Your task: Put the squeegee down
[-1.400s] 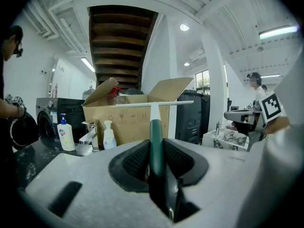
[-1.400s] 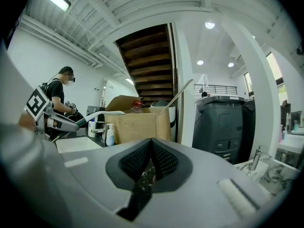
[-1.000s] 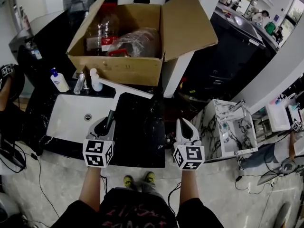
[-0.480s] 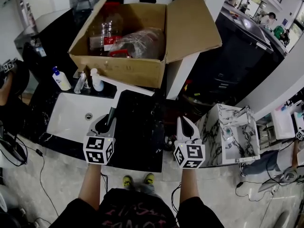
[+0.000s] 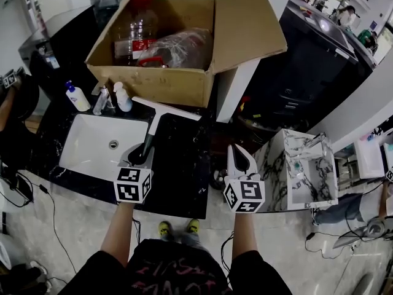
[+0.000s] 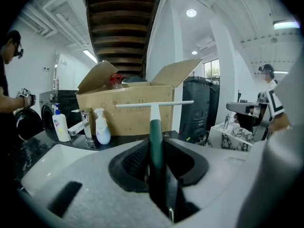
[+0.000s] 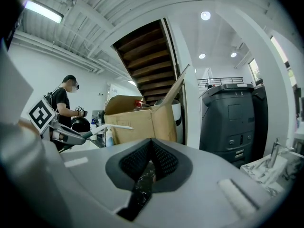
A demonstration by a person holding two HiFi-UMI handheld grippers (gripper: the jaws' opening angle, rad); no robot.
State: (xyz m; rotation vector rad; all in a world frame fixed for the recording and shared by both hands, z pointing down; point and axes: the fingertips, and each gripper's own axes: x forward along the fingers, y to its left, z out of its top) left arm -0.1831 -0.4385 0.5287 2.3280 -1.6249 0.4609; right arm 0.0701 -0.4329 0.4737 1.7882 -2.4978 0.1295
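The squeegee has a white blade and a dark green handle. My left gripper is shut on that handle, with the blade pointing away toward the cardboard box. It hangs over the black countertop just right of the white sink; I cannot tell whether it touches the counter. In the left gripper view the squeegee stands straight out of the left gripper. My right gripper is past the counter's right edge, shut and empty. The right gripper shows its jaws meeting.
Two pump bottles and a faucet line the back of the sink. The open box holds plastic bottles and a bag. A marble-patterned basin stands at right, a dark cabinet behind it. A person stands at left.
My left gripper has carried the squeegee a little forward and lower over the black counter. The right gripper has shifted slightly alongside it. Both grips look the same.
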